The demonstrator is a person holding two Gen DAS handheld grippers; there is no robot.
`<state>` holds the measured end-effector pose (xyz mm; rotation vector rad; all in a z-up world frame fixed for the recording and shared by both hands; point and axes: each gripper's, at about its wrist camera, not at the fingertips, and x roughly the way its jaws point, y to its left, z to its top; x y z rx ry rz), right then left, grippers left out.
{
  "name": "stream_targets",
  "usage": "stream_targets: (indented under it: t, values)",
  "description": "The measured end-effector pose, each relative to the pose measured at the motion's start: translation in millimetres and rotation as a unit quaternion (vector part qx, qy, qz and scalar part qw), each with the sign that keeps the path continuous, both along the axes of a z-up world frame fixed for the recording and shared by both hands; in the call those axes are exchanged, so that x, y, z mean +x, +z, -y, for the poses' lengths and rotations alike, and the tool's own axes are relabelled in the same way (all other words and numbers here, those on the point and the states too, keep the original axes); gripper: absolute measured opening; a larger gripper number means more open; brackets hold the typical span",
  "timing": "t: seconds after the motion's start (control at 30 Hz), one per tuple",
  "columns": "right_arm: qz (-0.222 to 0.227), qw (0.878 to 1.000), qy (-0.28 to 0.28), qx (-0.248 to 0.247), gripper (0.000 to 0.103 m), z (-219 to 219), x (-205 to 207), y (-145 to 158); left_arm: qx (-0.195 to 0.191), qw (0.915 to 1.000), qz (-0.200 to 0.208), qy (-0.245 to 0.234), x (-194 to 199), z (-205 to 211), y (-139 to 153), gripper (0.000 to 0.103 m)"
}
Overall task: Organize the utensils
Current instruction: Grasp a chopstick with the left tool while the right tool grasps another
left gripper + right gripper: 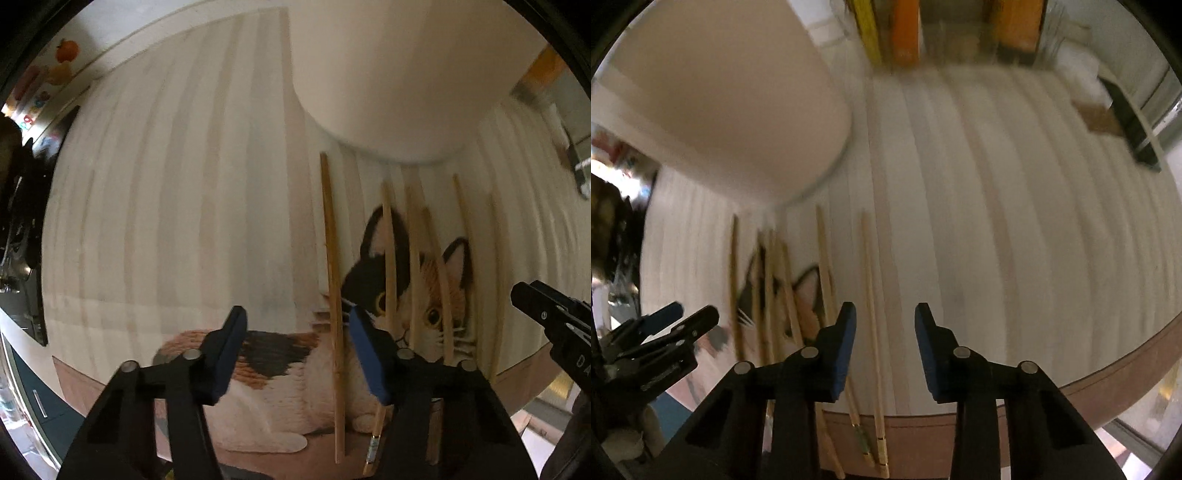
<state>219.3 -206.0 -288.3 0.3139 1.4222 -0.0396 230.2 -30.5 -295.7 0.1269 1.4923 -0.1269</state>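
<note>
Both grippers empty, jaws spread — left gripper (295,350) over the cat picture on the mat (166,203), right gripper (885,350) just right of the chopstick pile. Nothing between the pads on either side.

Chopsticks (413,266) loose on the mat, roughly parallel, thin ends pointing toward the big white container (388,92). One stray chopstick (332,258) lying apart on the left of the bunch, passing right beside the left gripper's right finger. Right wrist view: several overlapping in a heap, two more (871,314) off to the side, running under the right gripper's left finger down to the tabletop edge.

Handling guess: light, stiff, thin bamboo — smooth and round, so likely to roll or pivot in a pinch. Best taken near mid-length or slightly toward the thick end, jaws square across the shaft, pads low to the mat. Separated ones first; the heap risks grabbing two at once or flicking neighbours.

Container presumably the destination — opening not visible, cannot confirm.
</note>
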Motion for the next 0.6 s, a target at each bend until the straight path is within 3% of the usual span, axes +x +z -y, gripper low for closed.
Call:
stream_targets:
  t: [0.07,0.13,0.2,0.27,0.3,0.4,0.6]
  values:
    - [-0.014,1.0,0.007,-0.002,0.035,-3.6,-2.0,-9.3,0.001,1.0,-0.004,-0.002,-1.1,1.2,-6.0,0.044]
    - [-0.023,1.0,0.011,-0.002,0.035,-6.2,-3.4,-15.0,-0.006,1.0,0.001,-0.003,-1.6,1.2,-5.5,0.036]
    - [-0.03,0.999,0.02,-0.01,0.035,-9.7,-4.6,-19.6,-0.016,0.9999,0.001,-0.004,-3.9,0.4,-6.0,0.016]
    - [-0.033,0.999,0.029,-0.024,0.035,-13.3,-6.8,-21.8,-0.007,1.0,0.004,-0.005,-6.6,-0.2,-5.1,0.008]
    - [-0.035,0.998,0.033,-0.03,0.033,-14.7,-7.0,-22.2,-0.006,1.0,0.004,-0.004,-7.6,-0.7,-5.3,0.006]
    - [-0.037,0.997,0.04,-0.055,0.009,-15.4,-12.0,-21.9,0.002,1.0,0.004,0.003,-11.6,-5.6,-5.9,0.005]
    - [-0.056,0.996,0.033,-0.06,0.007,8.1,-33.4,-24.2,-0.003,0.9999,-0.007,0.013,-24.6,-30.0,-7.3,0.005]
